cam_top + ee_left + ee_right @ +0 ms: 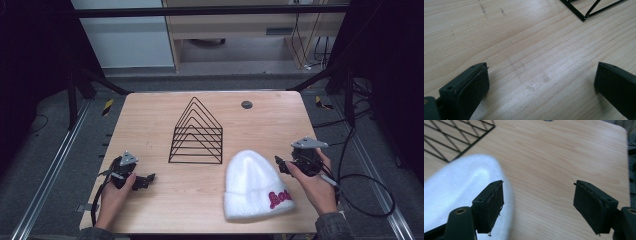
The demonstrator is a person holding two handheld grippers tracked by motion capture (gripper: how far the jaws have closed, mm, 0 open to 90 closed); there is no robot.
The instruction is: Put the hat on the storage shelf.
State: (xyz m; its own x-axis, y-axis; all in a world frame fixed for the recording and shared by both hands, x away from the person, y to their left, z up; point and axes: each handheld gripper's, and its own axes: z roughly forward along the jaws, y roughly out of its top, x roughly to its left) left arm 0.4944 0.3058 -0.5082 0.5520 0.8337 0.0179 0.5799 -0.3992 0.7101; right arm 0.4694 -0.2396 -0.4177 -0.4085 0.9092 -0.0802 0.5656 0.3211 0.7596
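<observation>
Beside the white beanie [256,185], its red lettering partly cut off, both grippers' fingers seemingly wide, empty

Overhead forward-down — two close (shared table [150,107])

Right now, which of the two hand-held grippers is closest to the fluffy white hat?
The right hand-held gripper. It sits just beside the white hat, open. The left hand-held gripper is far across the table, over bare wood.

Black tongs [281,162] with grey three-cornered plates, trailing black cables, grey sleeves.
</observation>
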